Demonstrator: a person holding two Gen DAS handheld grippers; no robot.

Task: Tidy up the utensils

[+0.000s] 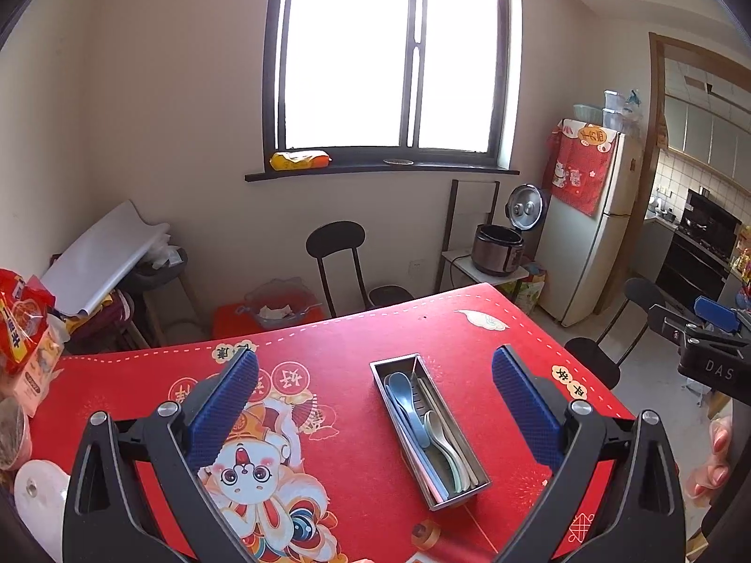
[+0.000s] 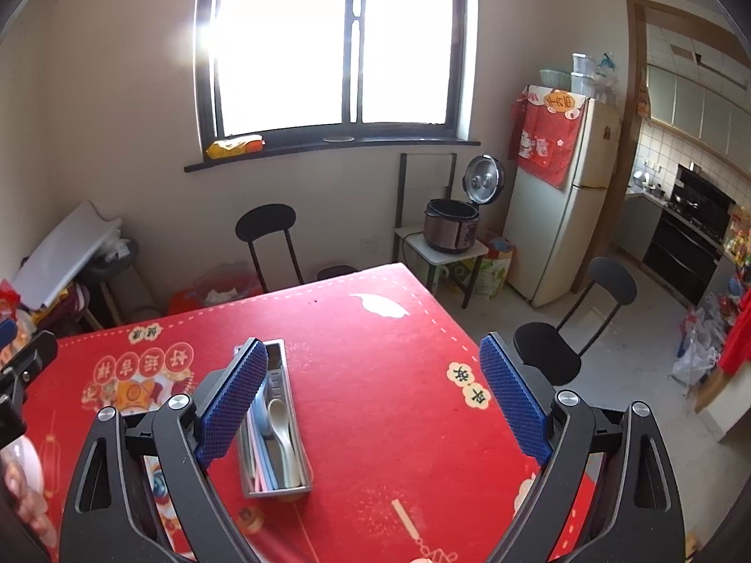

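Note:
A metal utensil box (image 1: 471, 460) sits on the red table (image 1: 356, 342). It holds a blue spoon (image 1: 407, 399), a pale green spoon (image 1: 439, 431) and pastel chopsticks. My left gripper (image 1: 375, 403) is open and empty, held above the table with the box between its blue pads (image 1: 225, 408). In the right wrist view the box (image 2: 277, 490) lies just right of the left pad (image 2: 232, 406). My right gripper (image 2: 373, 403) is open and empty above the table's right half. It also shows at the right edge of the left wrist view (image 1: 704, 342).
Snack packets (image 1: 21, 328) and a white roll (image 1: 40, 497) crowd the table's left edge. Black chairs (image 1: 342, 262) (image 2: 563, 333) stand at the far and right sides. A rice cooker (image 1: 500, 248) and fridge (image 1: 596, 230) stand behind.

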